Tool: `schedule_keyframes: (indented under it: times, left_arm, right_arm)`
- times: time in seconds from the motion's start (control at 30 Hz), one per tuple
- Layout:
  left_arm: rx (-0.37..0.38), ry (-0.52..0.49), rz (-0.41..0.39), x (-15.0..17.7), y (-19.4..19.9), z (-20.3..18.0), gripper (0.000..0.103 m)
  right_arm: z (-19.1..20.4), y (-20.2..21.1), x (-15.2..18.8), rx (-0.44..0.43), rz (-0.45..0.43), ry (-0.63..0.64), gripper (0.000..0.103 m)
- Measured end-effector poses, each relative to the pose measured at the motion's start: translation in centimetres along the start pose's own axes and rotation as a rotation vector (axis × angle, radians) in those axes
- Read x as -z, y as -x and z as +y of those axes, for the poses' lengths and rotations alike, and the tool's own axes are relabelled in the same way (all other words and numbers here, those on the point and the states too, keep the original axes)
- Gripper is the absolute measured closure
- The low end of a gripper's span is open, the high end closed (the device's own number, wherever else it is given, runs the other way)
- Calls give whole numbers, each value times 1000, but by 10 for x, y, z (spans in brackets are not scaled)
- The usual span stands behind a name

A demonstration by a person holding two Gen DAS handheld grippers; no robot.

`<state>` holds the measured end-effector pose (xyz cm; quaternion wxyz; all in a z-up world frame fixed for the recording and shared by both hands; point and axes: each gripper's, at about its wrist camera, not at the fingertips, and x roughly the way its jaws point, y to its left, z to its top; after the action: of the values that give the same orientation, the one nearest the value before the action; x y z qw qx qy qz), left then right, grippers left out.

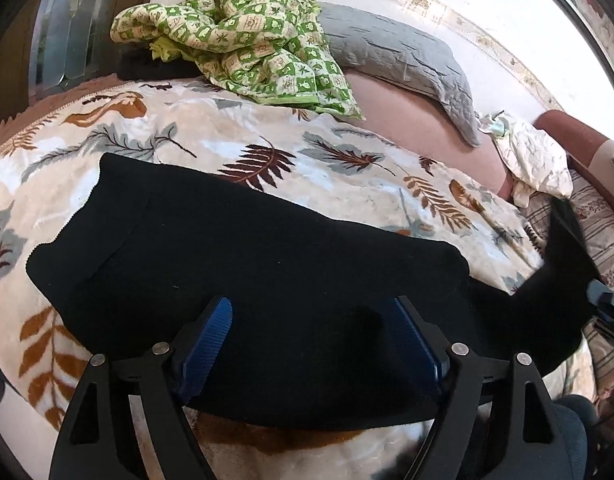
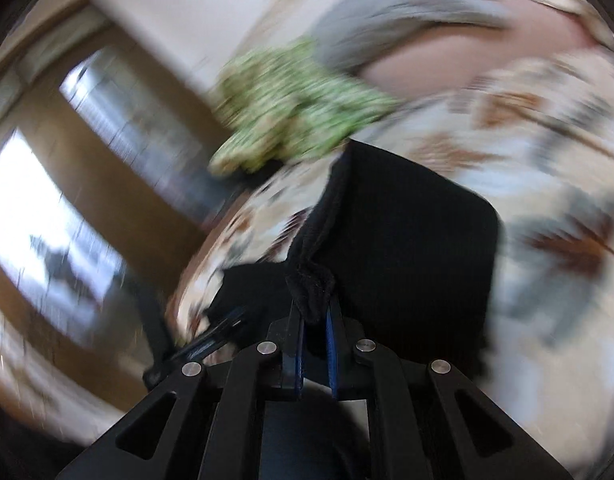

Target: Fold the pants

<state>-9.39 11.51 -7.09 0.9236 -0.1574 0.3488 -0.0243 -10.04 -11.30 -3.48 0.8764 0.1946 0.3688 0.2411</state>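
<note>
Already the black pants (image 1: 243, 264) look partly folded: they lie as one broad, flat, doubled slab across the leaf-patterned blanket (image 1: 187, 128) that covers the bed, close to its near edge. One end is not down yet. At the blanket's right edge a tail of the black cloth rises off the bed towards the right gripper (image 2: 315, 312), which is clenched on a bunched hem of the pants, the fabric pinched between its blue pads (image 2: 331, 332). My guess is that this lifted end has to be carried over the flat part and laid down, then perhaps smoothed, before the job counts as done.

The left gripper (image 1: 311, 344) hangs over the near edge of the pants with its jaws spread wide. Cloth lies beneath and between them, but the pads do not press on it, so it is released.

Much is hard to read. Black on black hides the layers, so I cannot count the folds or tell waistband from cuffs. The right wrist view is smeared by motion; only the pinched hem is fairly sharp. The green checked quilt (image 1: 243, 28) and grey pillow (image 1: 403, 56) sit at the far edge, well apart from the work.
</note>
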Motion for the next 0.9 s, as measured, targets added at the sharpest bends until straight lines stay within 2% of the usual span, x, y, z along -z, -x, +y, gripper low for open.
schedule_keyframes:
  times: [0.1,0.2,0.3,0.37,0.43,0.47,0.53,0.63,0.67,0.7,0.73,0.77,0.8,0.83,0.87,0.9]
  left_arm:
    - [20,25,8,-4,3,8,22]
    - [36,50,15,-6,3,13,22]
    - [29,46,18,-7,1,12,22]
    - [20,34,24,-8,1,10,22]
    - [18,33,34,-10,2,7,22]
    - [21,38,41,-12,3,7,22]
    - [26,45,43,-18,7,4,22]
    - [58,-5,15,-27,19,-13,22]
    - [91,-45,3,-29,24,-23,22]
    - [122,-75,-2,-30,27,-31,22]
    - [184,-128,2,-30,30,-46,23]
    - [227,-160,7,-29,31,-56,24]
    - [297,-200,17,-27,31,-69,25]
    - [343,-221,24,-26,31,-77,31]
    - [385,-243,36,-25,29,-85,43]
    - [413,-264,58,-23,25,-93,49]
  right_arm:
    - [28,-42,-12,-47,107,88,95]
    - [47,-83,-13,-43,250,182,95]
    - [42,-108,0,42,381,195,95]
    - [33,-124,12,26,494,187,94]
    - [25,-126,19,-8,533,153,89]
    - [22,-122,20,-35,526,140,86]
    - [19,-106,20,-94,491,117,70]
    - [16,-62,16,-126,364,123,61]
    - [10,-35,15,-144,298,114,59]
    - [6,-18,14,-138,262,103,53]
    - [-1,1,13,-108,223,85,49]
    - [-11,17,13,-65,196,65,49]
    - [-25,35,14,12,175,33,50]
    - [-34,43,14,66,172,13,56]
    - [-46,51,14,133,173,-12,62]
    - [-52,53,13,168,171,-20,76]
